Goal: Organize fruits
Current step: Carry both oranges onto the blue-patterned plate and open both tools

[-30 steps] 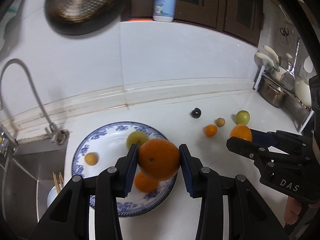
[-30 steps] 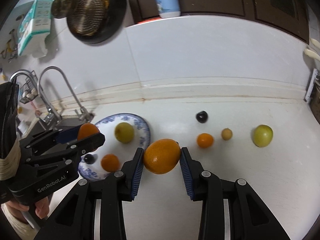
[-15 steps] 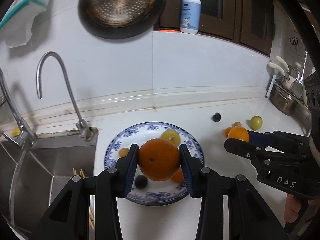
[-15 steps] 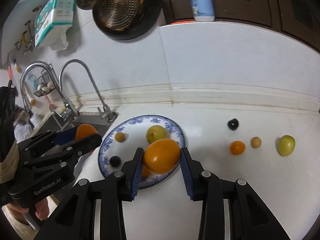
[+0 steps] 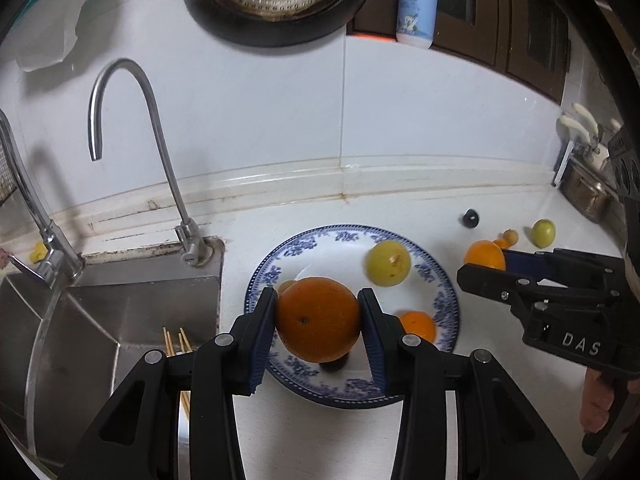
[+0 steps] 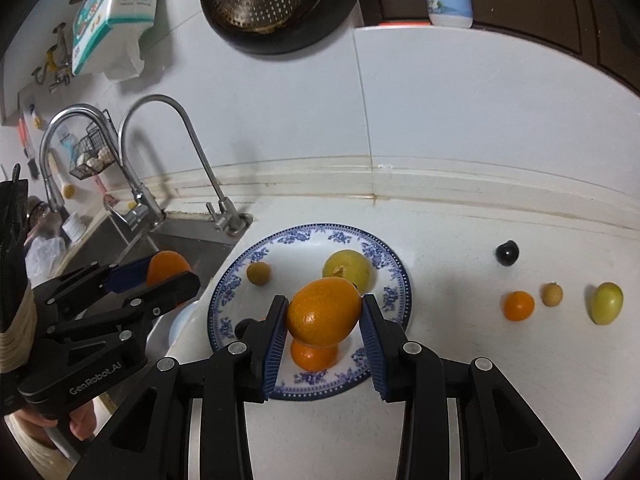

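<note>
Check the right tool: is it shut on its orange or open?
Shut on it: the right tool has both blue pads pressed against the orange, held above the plate.

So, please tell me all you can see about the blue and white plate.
The blue and white plate is round, looks ceramic, with a blue flower band on its rim and a plain white centre. It lies flat on the white counter beside the sink. It holds a yellow-green fruit, a small tan fruit, a small orange and a dark fruit.
</note>
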Demonstrator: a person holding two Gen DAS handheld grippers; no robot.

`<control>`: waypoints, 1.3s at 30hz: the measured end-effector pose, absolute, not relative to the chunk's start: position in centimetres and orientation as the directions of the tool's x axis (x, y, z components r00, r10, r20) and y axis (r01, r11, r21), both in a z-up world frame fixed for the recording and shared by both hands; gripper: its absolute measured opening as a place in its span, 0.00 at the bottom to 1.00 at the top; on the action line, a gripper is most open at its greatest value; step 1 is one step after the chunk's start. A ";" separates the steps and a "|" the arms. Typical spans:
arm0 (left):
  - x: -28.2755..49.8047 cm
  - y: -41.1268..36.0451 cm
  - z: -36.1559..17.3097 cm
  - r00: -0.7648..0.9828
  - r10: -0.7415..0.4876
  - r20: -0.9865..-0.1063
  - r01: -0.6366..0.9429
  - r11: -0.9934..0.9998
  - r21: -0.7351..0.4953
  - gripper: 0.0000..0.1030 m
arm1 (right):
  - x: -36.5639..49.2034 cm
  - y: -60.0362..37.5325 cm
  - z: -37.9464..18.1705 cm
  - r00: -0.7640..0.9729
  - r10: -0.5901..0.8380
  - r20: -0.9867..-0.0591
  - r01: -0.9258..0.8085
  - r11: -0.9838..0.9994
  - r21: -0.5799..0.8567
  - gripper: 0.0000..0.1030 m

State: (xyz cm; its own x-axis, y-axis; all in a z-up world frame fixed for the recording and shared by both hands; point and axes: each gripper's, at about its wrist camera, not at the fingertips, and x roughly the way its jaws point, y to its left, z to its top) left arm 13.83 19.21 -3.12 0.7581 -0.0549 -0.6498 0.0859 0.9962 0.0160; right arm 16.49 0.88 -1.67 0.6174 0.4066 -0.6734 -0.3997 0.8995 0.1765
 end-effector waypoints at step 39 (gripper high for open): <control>22.6 17.3 -10.0 0.546 -0.134 -0.827 0.210 0.977 -0.019 0.44 | 22.6 -0.1 -8.1 0.466 0.358 -0.809 -0.305 0.924 0.233 0.37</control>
